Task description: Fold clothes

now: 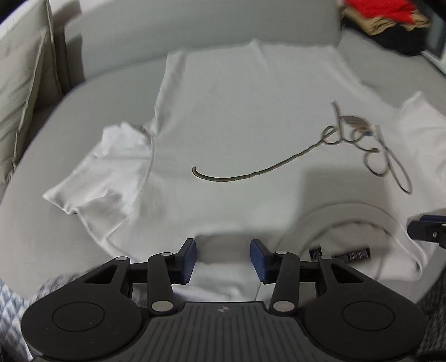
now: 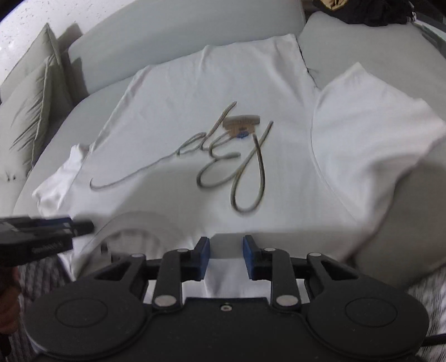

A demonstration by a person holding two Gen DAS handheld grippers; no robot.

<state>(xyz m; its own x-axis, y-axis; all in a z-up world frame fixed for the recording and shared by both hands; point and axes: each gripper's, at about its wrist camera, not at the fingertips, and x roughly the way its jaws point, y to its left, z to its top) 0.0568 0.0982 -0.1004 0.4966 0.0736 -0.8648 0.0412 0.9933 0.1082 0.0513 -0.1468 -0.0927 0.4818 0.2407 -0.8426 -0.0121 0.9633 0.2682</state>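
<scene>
Grey sofa (image 1: 33,222), wide seat, backrest (image 1: 195,25) along far edge. Two beige cushions (image 1: 22,92) upright at far left, leaning on the arm; same pair seen in right wrist view (image 2: 36,111). Seam btwn seat sections at far right (image 2: 305,61). Far right corner: pile of other garments – red one (image 1: 376,8) on top, tan one (image 1: 390,23) under it, black one (image 1: 401,41) lowest. Right wrist view shows only the pile's black edge (image 2: 370,11). White speckled wall (image 2: 16,27) top left. Checked blue-white fabric (image 1: 11,314) at near left edge, blurred. Striped grey fabric (image 2: 429,295) at near right, also blurred.
</scene>
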